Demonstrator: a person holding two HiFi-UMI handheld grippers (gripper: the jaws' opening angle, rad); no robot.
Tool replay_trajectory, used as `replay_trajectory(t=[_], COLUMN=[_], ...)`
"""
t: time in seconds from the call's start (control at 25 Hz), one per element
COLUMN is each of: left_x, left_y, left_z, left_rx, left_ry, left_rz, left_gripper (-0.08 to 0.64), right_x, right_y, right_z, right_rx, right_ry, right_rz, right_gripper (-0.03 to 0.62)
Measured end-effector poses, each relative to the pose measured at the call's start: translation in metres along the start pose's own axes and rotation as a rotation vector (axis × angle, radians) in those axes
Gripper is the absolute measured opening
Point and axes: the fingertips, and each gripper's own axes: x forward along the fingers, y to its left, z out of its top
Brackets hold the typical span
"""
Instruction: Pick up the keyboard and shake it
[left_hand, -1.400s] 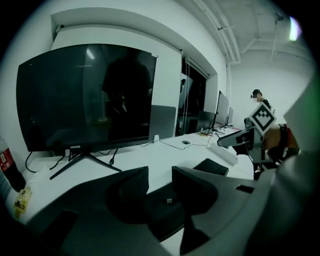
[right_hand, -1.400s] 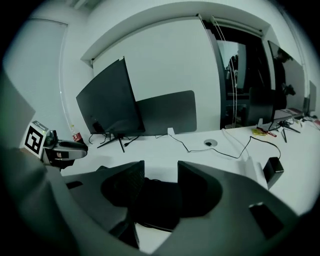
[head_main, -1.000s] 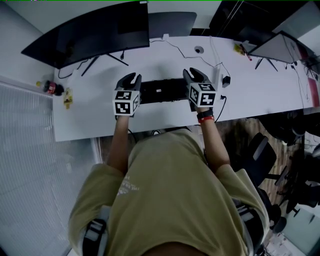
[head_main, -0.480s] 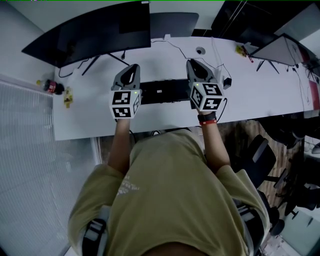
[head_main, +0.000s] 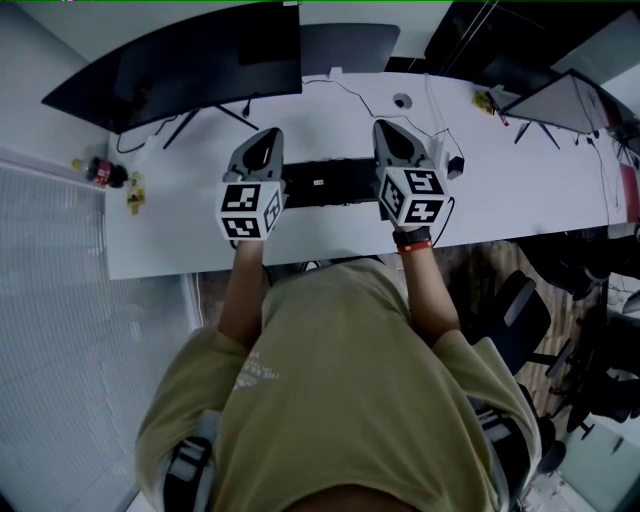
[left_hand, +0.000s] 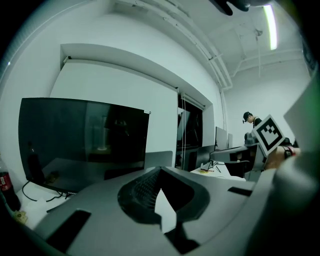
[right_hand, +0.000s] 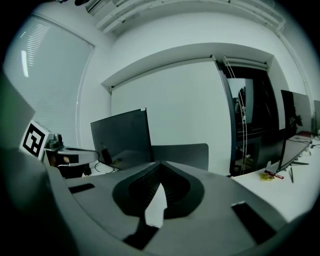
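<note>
The black keyboard (head_main: 328, 183) lies flat on the white desk (head_main: 520, 190), between my two grippers. My left gripper (head_main: 265, 138) hovers over the keyboard's left end and my right gripper (head_main: 392, 130) over its right end, both raised off the desk. In the left gripper view the left gripper (left_hand: 159, 172) has its jaws together with nothing between them. The right gripper (right_hand: 159, 170) looks the same in its own view. Both pairs of jaws have just been closing, on nothing. Both point almost level toward the monitor.
A wide curved monitor (head_main: 190, 60) stands behind the keyboard, with a second screen (head_main: 560, 95) at the far right. A dark bottle (head_main: 100, 175) sits at the desk's left end. Cables and a small adapter (head_main: 452, 162) lie right of the right gripper. An office chair (head_main: 520, 310) stands at the right.
Both grippers have risen from the keyboard's ends and their jaws have shut. The keyboard has stayed where it was on the desk.
</note>
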Motion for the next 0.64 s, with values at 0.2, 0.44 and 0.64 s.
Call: replay_trajectory(t=[0.2,0.44,0.64], left_x=[-0.001,0.005,0.014], left_y=[-0.008,-0.002,0.008], left_z=[0.008,-0.011,-0.071], left_rx=[0.014,0.026,0.068], left_ry=[-0.022,0.032,0.195], left_rz=[-0.014,0.024,0.057], left_gripper=[0.018,0.018,0.021], right_x=[-0.002,0.005,0.019], right_y=[-0.003,-0.016,-0.036], right_z=[0.004,-0.010,-0.070], right_rx=[-0.023,-0.007,0.060], right_ry=[-0.026,0.034,0.157], right_rz=[-0.005,-0.011,-0.013], right_gripper=[0.023,0.023,0.023])
